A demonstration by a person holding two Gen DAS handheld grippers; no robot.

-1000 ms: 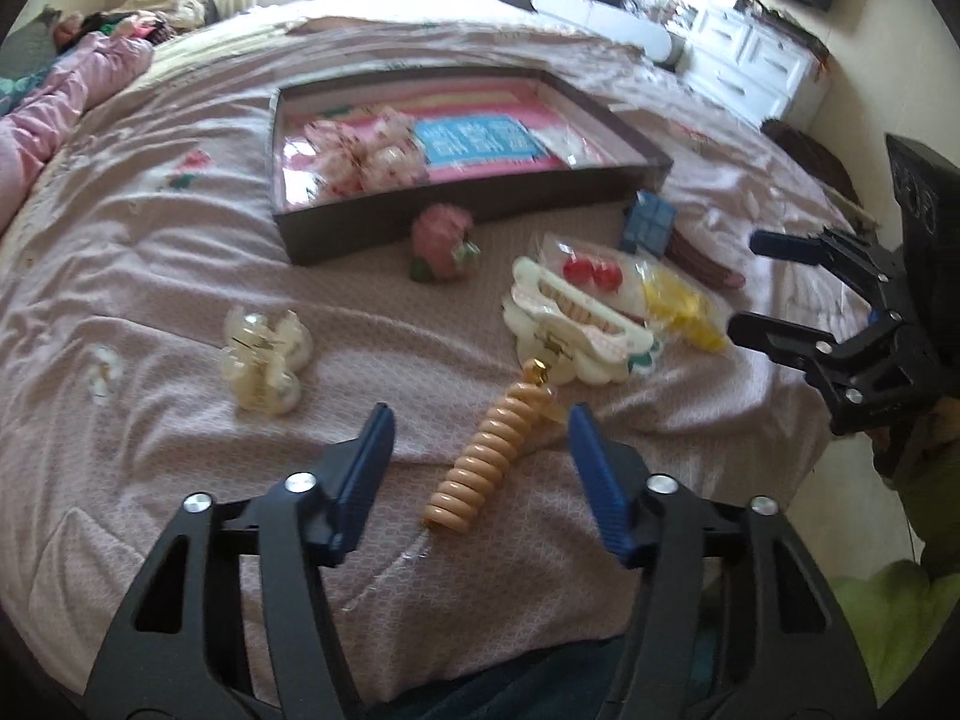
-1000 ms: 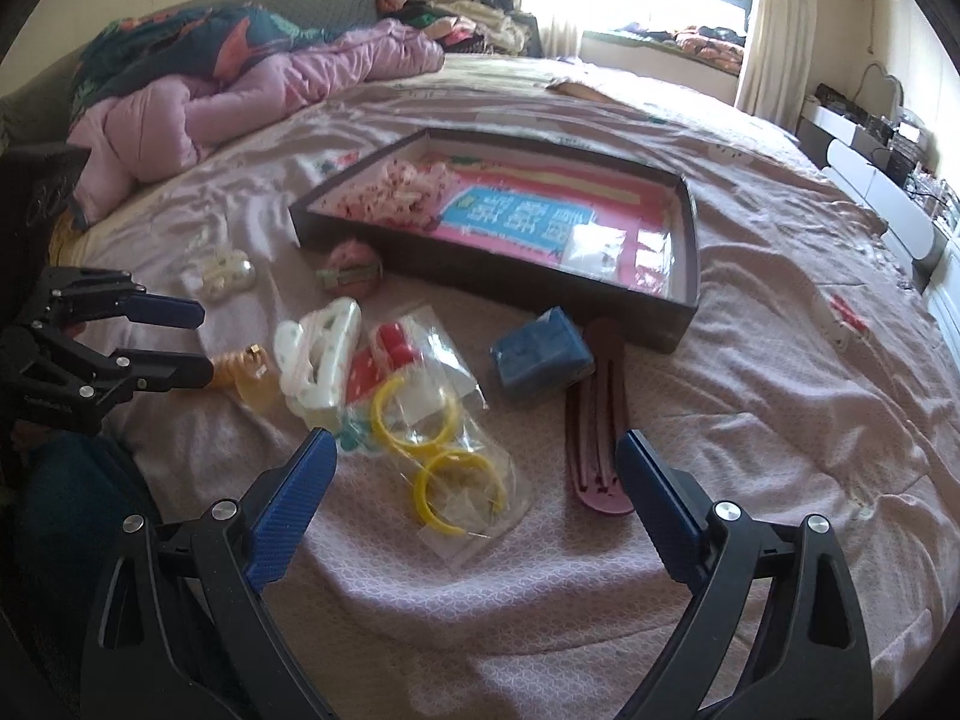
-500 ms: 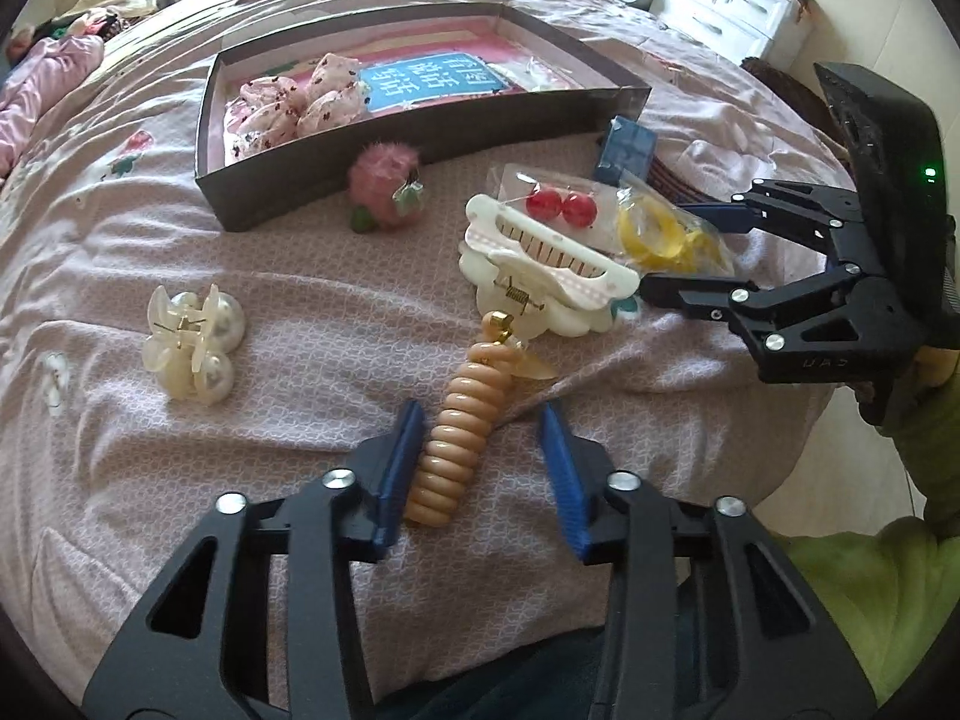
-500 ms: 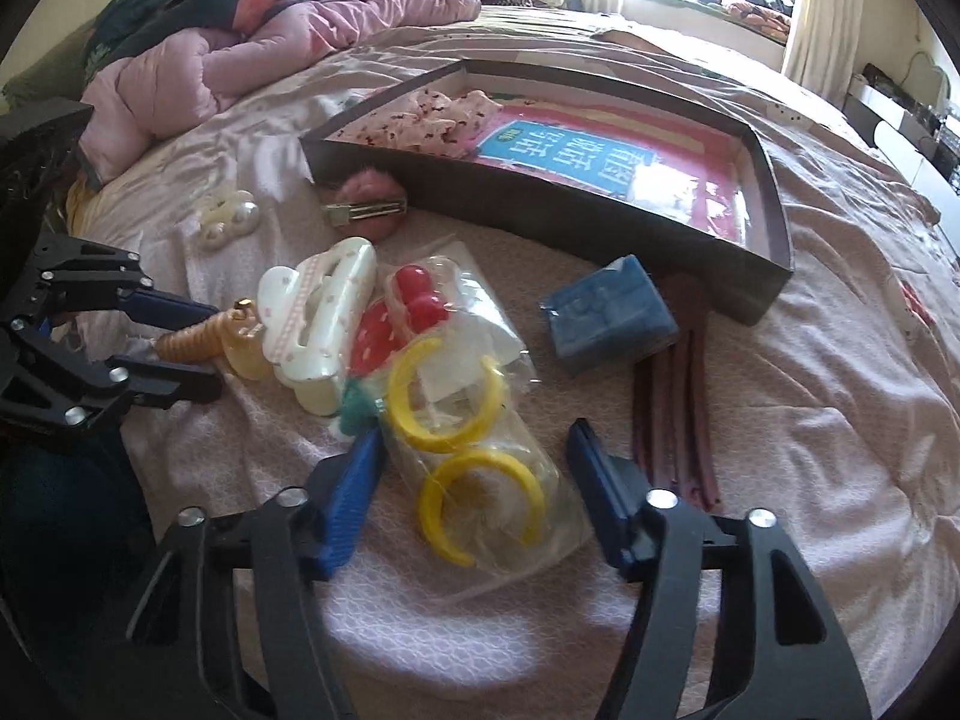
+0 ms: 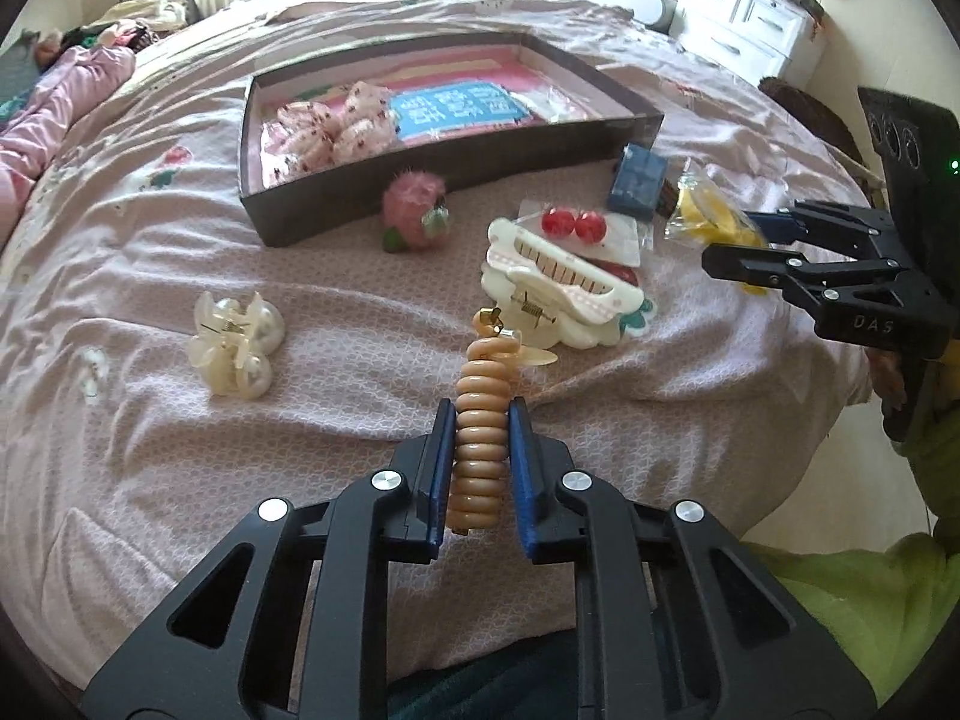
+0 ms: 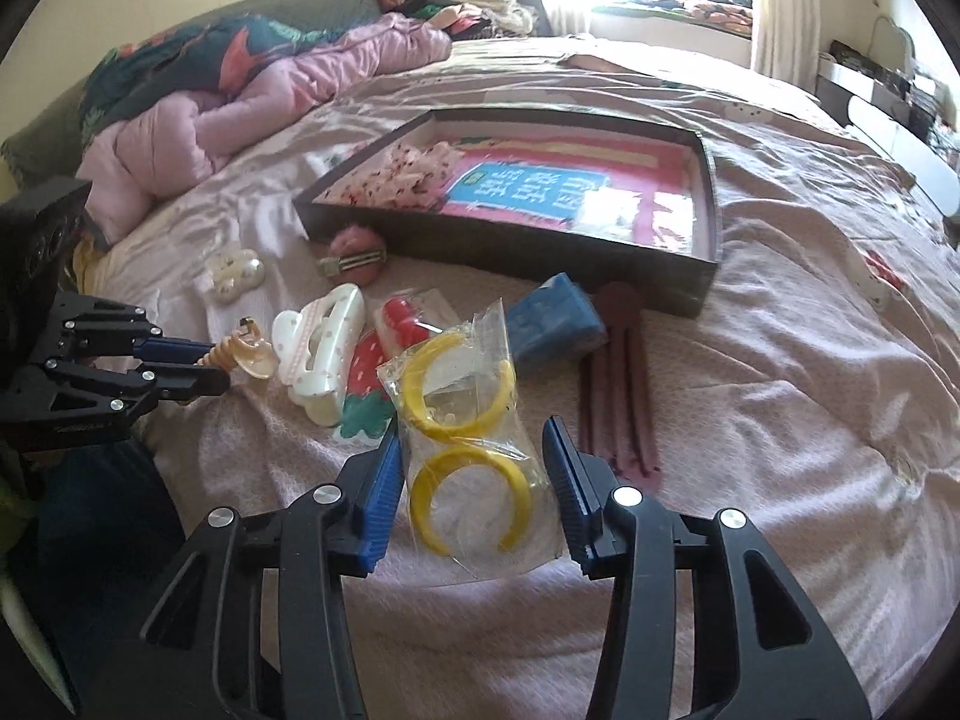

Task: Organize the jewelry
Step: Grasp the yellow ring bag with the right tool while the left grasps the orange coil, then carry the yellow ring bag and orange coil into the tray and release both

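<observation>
The letters "DAS" are showing on the black body of the right gripper (image 5: 741,240), and the blue card (image 6: 528,195) lying inside the dark tray (image 6: 516,255) is carrying large white characters that I cannot read from here. The left gripper (image 5: 480,426) is closing its jaws, and both blue pads are already pressing on the sides of the one tan spiral hair tie (image 5: 483,420), whose gold end is pointing toward the white claw clip (image 5: 558,294). The right gripper's jaws are closing too, with the clear bag (image 6: 465,438) of two yellow rings lying between them on the pink bedspread (image 6: 780,420); its left pad is touching the bag's edge while the right one is standing just off it. Counting the rest: two red balls (image 5: 564,222) are sitting in their packet beside the white clip, one pearl claw clip (image 5: 237,345) is resting well off to the left, one pink fuzzy clip (image 5: 414,210) is lying against the tray's front wall, one blue box (image 6: 549,324) is sitting just beside one dark maroon clip (image 6: 618,384), and one strawberry card (image 6: 366,396) is peeking out beside the bag.
</observation>
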